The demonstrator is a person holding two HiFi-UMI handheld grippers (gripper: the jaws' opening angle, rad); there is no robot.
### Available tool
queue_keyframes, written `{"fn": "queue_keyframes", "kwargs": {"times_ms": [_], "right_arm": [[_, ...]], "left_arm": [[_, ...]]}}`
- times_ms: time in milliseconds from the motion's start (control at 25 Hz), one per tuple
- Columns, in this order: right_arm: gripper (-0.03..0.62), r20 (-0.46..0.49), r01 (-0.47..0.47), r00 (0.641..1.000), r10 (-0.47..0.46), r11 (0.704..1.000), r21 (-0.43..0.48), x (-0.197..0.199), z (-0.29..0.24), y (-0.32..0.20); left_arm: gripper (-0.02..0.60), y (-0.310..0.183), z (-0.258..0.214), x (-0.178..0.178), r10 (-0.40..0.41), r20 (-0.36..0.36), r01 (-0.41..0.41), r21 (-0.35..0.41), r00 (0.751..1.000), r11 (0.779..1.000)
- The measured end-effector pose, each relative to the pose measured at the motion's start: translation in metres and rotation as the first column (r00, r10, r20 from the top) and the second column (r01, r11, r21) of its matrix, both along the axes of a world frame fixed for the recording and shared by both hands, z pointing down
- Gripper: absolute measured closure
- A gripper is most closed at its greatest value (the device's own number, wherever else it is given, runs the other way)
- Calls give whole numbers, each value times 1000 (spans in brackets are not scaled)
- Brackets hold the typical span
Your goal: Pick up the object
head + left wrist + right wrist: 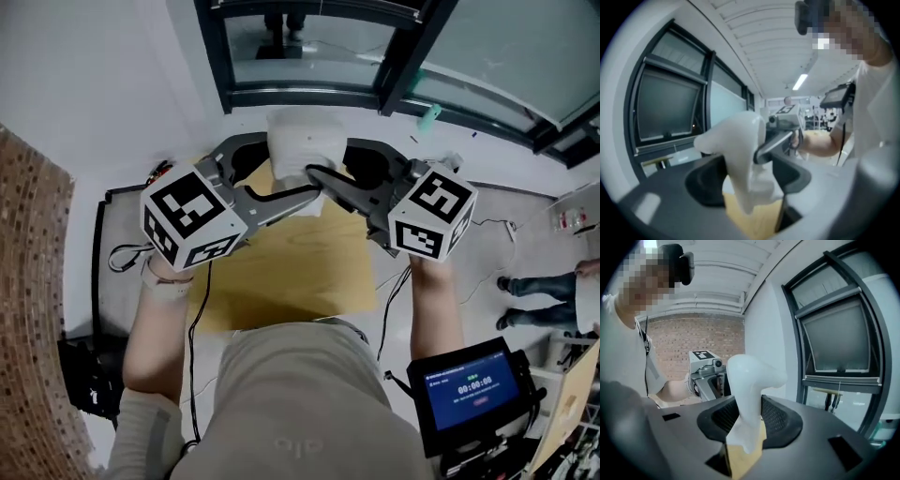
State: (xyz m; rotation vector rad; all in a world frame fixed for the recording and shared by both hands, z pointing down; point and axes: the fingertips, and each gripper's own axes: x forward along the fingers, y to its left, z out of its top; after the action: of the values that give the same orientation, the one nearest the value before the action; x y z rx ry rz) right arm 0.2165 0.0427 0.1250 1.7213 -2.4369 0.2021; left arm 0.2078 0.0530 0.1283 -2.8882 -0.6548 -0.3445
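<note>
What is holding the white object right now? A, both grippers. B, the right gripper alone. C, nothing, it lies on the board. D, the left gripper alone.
A: the left gripper and right gripper each clamp the white object.

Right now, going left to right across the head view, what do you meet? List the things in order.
Brown brick wall → left gripper's black-and-white marker cube → white lumpy object → right gripper's black-and-white marker cube → standing person's blue-jeaned legs.
</note>
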Motion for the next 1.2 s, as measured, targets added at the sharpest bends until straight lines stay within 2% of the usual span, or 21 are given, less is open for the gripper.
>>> {"fn": "queue_keyframes", "kwargs": {"times_ms": [240, 400, 1200], "right_arm": [[445, -36, -50, 998, 51, 998, 38, 5, -10, 1], [445, -40, -57, 998, 58, 998, 41, 5, -10, 3], [445, -36, -2, 999, 4, 999, 52, -5, -8, 3]], "left_arm": [[299, 0, -10, 5, 56, -58, -56, 11, 997, 998], [299, 3, -10, 5, 70, -68, -70, 13, 995, 997], [299, 4, -9, -4, 50, -74, -50, 4, 996, 999]]}}
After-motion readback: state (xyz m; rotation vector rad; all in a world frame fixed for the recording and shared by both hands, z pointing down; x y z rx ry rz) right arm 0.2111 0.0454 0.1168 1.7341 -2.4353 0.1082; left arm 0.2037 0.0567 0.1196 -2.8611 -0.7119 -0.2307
